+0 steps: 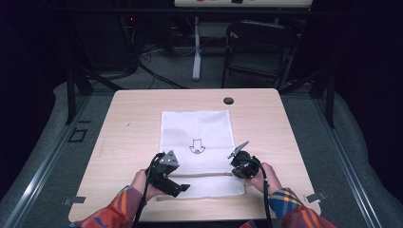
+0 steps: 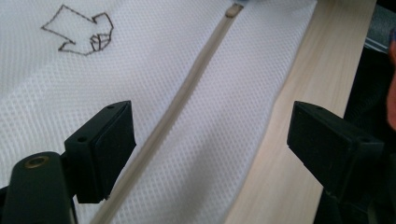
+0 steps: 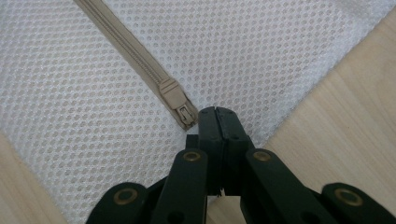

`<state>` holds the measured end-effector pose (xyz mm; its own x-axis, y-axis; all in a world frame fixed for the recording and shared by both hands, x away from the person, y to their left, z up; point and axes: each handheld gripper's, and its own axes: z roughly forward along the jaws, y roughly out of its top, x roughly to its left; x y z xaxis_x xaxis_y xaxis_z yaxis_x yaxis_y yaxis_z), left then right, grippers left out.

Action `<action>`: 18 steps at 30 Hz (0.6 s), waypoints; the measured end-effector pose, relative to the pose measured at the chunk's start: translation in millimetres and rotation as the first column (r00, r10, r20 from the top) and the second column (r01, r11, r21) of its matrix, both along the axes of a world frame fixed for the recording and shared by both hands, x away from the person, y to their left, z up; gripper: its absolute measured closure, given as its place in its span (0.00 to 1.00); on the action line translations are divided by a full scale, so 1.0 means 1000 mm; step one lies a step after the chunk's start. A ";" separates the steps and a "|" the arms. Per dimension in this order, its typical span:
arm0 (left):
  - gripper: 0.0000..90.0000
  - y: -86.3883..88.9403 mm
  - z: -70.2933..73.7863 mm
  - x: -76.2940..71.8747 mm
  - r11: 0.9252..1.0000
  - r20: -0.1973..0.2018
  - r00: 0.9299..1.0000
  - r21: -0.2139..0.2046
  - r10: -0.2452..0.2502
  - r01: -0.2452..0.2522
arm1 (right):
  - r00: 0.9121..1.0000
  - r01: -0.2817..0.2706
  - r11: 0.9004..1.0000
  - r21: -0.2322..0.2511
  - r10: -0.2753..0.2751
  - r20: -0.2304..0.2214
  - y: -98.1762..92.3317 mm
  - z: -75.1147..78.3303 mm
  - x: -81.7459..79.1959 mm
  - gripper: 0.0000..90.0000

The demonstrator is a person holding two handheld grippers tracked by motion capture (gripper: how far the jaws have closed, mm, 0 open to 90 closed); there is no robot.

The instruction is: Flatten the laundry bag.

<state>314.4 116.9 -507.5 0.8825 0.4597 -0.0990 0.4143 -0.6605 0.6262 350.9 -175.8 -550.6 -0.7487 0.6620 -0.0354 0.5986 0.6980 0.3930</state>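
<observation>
The high view looks from above the person's side, forward and down on the whole wooden table (image 1: 128,123), with the floor and a chair (image 1: 259,45) behind it. It is far from the work. The left gripper view sits close over the white mesh bag (image 2: 140,70) and looks along its own jaws, across the beige zipper (image 2: 187,95) to the table edge. The right gripper view is even nearer and looks almost straight down on the zipper slider (image 3: 175,99). All three views share the bag and its zipper.
</observation>
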 end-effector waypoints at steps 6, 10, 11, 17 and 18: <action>0.17 -0.016 -0.005 0.013 1.000 0.022 1.000 -0.006 -0.017 0.017 | 1.000 0.008 1.000 -0.005 -0.008 0.001 0.001 0.000 0.000 1.00; 0.17 -0.026 -0.011 0.020 0.999 0.017 0.999 0.009 -0.039 0.038 | 1.000 0.013 1.000 -0.002 -0.013 -0.004 0.001 0.000 0.000 1.00; 0.17 -0.028 -0.013 0.022 0.999 0.017 0.999 0.009 -0.040 0.040 | 1.000 0.013 1.000 0.000 -0.013 -0.003 0.001 0.000 0.000 1.00; 0.17 -0.039 -0.017 0.029 0.998 0.025 0.998 0.002 -0.063 0.063 | 1.000 0.016 1.000 -0.002 -0.016 0.007 0.001 0.000 -0.001 1.00; 0.17 -0.042 -0.018 0.031 0.998 0.027 0.998 -0.004 -0.063 0.063 | 1.000 0.019 1.000 0.001 -0.019 0.009 0.001 0.000 -0.001 1.00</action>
<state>345.4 75.1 -525.4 0.9122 0.4025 -0.0772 0.3550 -0.6818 0.6396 349.5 -174.9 -550.9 -0.7356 0.6762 -0.0409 0.6084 0.6860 0.3991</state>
